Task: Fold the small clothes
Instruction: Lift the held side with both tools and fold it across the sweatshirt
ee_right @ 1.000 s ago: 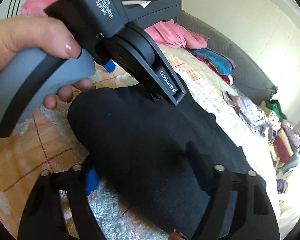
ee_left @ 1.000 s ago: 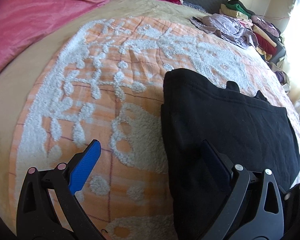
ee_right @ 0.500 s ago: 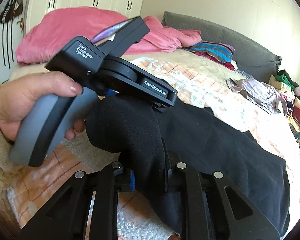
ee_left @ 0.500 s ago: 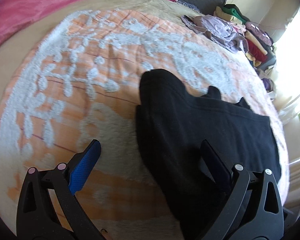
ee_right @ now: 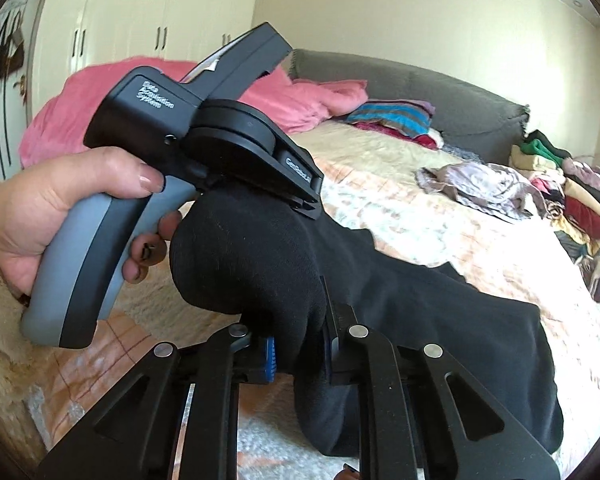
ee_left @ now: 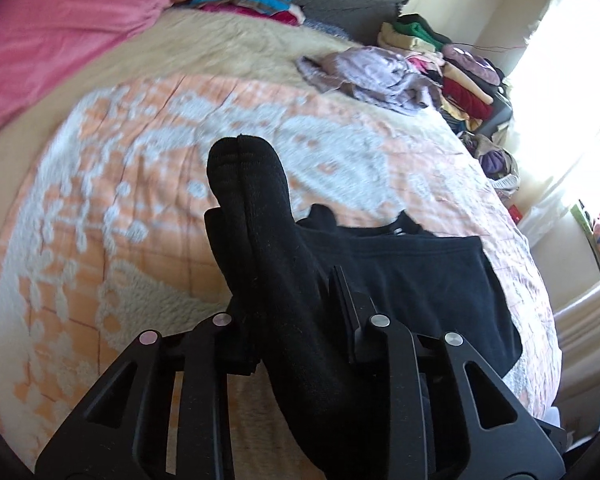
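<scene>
A black garment (ee_left: 412,280) lies on the orange and white bedspread (ee_left: 140,184). My left gripper (ee_left: 288,320) is shut on its near left edge, and a bunched fold (ee_left: 248,184) sticks up between the fingers. My right gripper (ee_right: 300,352) is shut on the same black garment (ee_right: 440,320) a little nearer, with cloth bulging above its blue pads (ee_right: 269,356). The left gripper's body (ee_right: 204,152), held by a hand (ee_right: 60,208), shows just beyond in the right wrist view. The lifted edge is raised off the bed.
A pink duvet (ee_left: 60,32) lies at the bed's far left. A lilac garment (ee_left: 372,76) lies loose at the far right, beside stacked folded clothes (ee_left: 460,88). Striped folded clothes (ee_left: 252,0) sit by the grey headboard (ee_right: 420,88). White wardrobes (ee_right: 140,20) stand behind.
Both grippers have closed on the black garment's near edge, right first, then left. The edge has been lifted off the bedspread and bunched up.
</scene>
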The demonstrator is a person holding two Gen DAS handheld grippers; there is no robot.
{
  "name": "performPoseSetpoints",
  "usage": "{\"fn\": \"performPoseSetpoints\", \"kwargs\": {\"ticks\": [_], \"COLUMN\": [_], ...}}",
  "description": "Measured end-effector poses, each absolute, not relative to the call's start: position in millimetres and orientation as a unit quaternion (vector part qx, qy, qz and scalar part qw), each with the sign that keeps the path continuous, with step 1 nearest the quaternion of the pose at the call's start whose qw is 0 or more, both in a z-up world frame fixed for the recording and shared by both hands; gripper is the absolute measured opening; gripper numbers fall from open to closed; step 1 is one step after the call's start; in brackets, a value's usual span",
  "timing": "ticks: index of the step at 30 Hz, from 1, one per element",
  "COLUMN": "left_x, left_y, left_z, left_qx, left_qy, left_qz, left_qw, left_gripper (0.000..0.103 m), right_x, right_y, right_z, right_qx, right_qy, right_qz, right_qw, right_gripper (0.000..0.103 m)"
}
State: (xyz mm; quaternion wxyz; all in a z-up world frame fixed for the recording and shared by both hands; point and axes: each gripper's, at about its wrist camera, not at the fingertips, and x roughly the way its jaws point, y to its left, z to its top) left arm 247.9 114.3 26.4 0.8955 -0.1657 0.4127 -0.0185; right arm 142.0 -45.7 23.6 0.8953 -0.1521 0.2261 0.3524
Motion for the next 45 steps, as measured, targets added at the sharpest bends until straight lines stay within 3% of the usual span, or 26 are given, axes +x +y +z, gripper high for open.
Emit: {"fn": "performPoseSetpoints", "kwargs": {"ticks": [23, 45], "left_x": [271, 330], "left_y": [12, -94], "left_z": [73, 23], "left_qx": [-0.111, -0.062], "left_qy": [0.389, 0.454], "left_qz": [-0.067, -0.103], "left_qw": [0.912, 0.883], "left_gripper": [0.021, 0.027], "right_x": [143, 186], "right_y": [-139, -230], "right_z": [53, 13], "right_qx": [-0.032, 0.165], "right_qy": [0.238, 0.355], "right_qz": [0.252, 0.177], "right_qw": [0.938, 0.903], "right_gripper": [0.013, 0.013]}}
